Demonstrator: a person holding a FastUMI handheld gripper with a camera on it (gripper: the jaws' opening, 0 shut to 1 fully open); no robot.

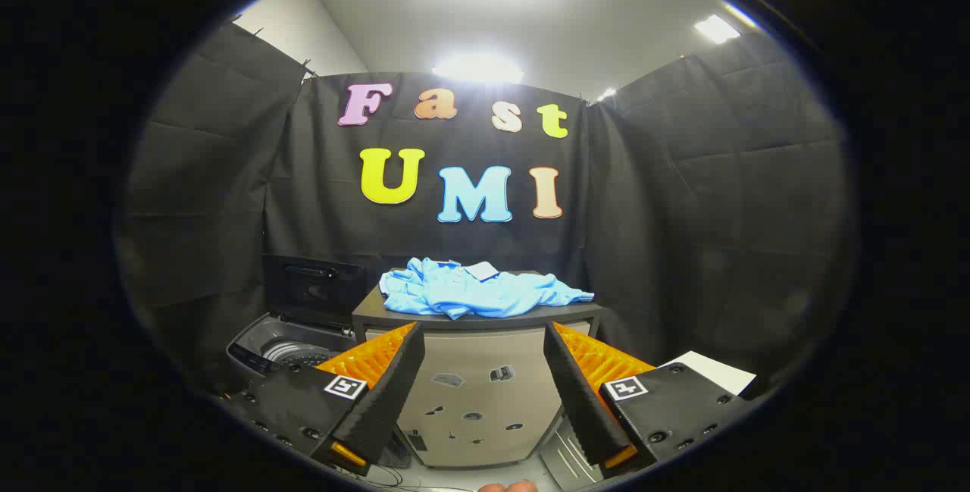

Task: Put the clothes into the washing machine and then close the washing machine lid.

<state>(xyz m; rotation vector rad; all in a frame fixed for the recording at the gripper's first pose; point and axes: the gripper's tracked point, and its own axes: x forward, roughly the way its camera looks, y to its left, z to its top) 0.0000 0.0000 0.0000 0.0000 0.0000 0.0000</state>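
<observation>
A light blue shirt (474, 291) lies crumpled on top of a dark-topped cabinet (477, 371), beyond my fingers and a little above them. To the left of the cabinet stands the washing machine (292, 348) with its dark lid (311, 287) raised upright and the drum showing inside. My gripper (481, 340) is open, its fingers spread wide with nothing between them, still well short of the shirt.
Black cloth walls close the booth on three sides. A white sheet (716, 371) lies to the right behind the right finger. A fingertip of the person's hand (508, 487) shows just below the gripper. The cabinet front carries several small stickers.
</observation>
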